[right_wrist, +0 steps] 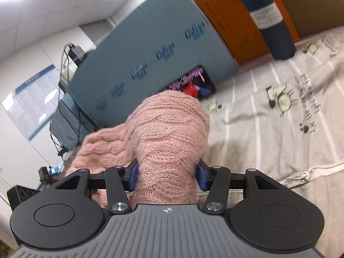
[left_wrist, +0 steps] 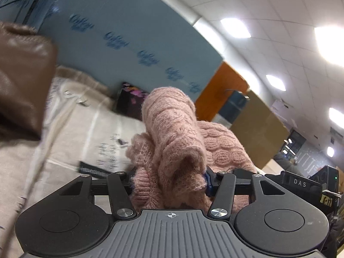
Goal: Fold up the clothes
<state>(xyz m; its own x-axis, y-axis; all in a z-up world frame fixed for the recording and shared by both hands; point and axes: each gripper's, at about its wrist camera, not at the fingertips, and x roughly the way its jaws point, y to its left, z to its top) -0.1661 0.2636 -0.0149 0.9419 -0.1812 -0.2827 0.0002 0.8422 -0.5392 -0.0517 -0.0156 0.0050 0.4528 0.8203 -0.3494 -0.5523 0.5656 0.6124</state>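
Pink cable-knit sweater (right_wrist: 169, 133) is bunching between both hand-held grippers, left (left_wrist: 169, 182) and right (right_wrist: 167, 176), each pinching a thick wad above the printed bedsheet (right_wrist: 279, 129) at 3 o'clock. Loose knit is risking slipping or folding unevenly.

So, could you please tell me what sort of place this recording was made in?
Probably an office or lab set up for recording, not a home: a panelled ceiling with strip lights, blue foam boards as a backdrop, and a printed sheet as the work surface.
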